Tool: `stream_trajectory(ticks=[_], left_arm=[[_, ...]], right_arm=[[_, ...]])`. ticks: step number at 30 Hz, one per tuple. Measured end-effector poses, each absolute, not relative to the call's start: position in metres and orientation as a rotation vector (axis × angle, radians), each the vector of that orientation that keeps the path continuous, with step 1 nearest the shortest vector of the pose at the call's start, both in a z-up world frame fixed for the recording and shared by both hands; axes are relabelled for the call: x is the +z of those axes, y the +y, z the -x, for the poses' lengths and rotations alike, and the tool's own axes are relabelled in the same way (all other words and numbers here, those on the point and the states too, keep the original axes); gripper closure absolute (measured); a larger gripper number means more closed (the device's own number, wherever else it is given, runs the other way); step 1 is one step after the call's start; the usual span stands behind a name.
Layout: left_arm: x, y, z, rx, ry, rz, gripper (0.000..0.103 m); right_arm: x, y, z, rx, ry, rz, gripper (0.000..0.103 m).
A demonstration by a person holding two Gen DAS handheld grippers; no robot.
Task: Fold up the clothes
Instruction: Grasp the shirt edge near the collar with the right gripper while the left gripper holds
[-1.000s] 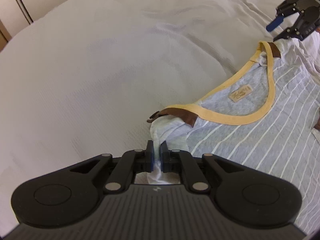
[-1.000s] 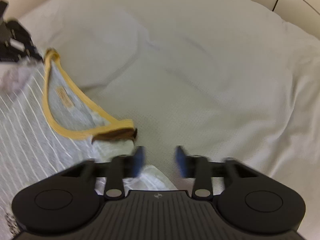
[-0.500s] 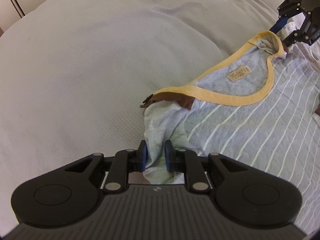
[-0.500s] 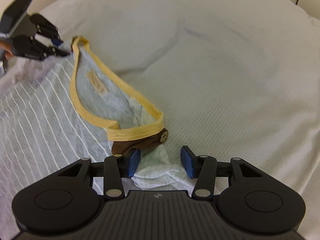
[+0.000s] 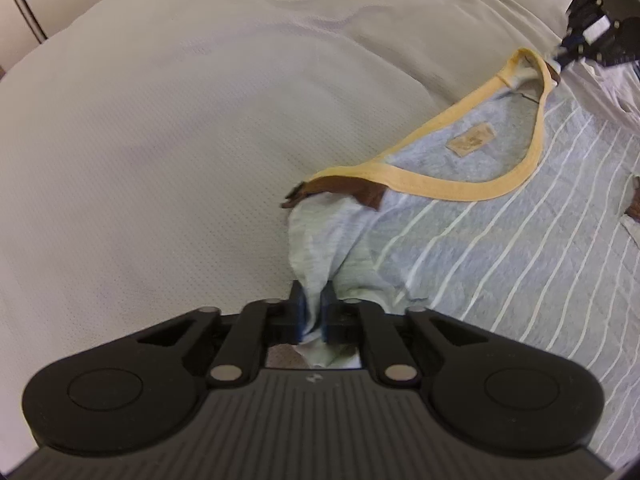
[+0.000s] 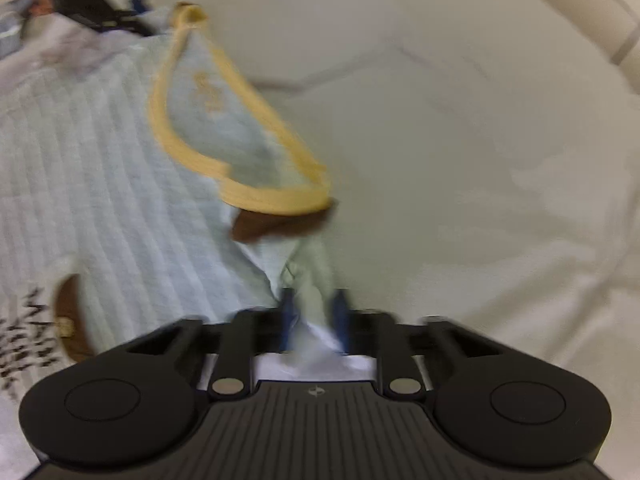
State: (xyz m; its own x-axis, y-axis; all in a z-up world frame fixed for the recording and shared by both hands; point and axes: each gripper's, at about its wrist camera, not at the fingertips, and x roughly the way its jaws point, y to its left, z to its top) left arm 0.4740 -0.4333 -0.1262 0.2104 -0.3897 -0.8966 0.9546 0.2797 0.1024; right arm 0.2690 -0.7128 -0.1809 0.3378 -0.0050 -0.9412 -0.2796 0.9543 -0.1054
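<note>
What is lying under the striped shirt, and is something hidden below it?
Under the striped shirt only the white bedsheet shows, spreading out around it. Whatever lies directly beneath the fabric is covered and cannot be seen.

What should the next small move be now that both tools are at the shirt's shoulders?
Probably lift both shoulders together and carry them toward the hem. The left tool is shut on the striped shirt at one shoulder beside the yellow neckline, and the right tool is shut on the other shoulder, so the top edge looks held at both ends over the white bedsheet.
</note>
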Motion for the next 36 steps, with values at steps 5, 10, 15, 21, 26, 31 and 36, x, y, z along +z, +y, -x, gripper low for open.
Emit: stream_trajectory(ticks=[5, 10, 15, 21, 26, 31, 36], left_arm=[[-0.123, -0.426, -0.480, -1.087, 0.923, -0.749, 0.095], [-0.123, -0.425, -0.488, -1.116, 0.954, -0.702, 0.078], [-0.128, -0.432, -0.491, -1.124, 1.010, -0.657, 0.076], [-0.130, -0.428, -0.487, -1.138, 0.983, -0.692, 0.103], [-0.100, -0.414, -0.479, -1.082, 0.833, -0.682, 0.103], [-0.061, -0.412, -0.491, -1.065, 0.728, -0.659, 0.103], [-0.058, -0.422, -0.505, -1.024, 0.692, -0.671, 0.103]], right_arm=[[-0.162, -0.749, -0.258, -0.125, 1.147, 0.196, 0.097], [-0.138, -0.752, -0.257, -0.011, 1.058, 0.058, 0.067], [-0.155, -0.712, -0.288, 0.181, 1.110, 0.138, 0.045], [-0.187, -0.699, -0.310, 0.216, 1.219, 0.145, 0.050], [-0.170, -0.706, -0.299, 0.142, 1.178, 0.103, 0.102], [-0.126, -0.703, -0.296, 0.102, 1.066, 0.200, 0.103], [-0.104, -0.701, -0.308, 0.079, 0.991, 0.251, 0.103]])
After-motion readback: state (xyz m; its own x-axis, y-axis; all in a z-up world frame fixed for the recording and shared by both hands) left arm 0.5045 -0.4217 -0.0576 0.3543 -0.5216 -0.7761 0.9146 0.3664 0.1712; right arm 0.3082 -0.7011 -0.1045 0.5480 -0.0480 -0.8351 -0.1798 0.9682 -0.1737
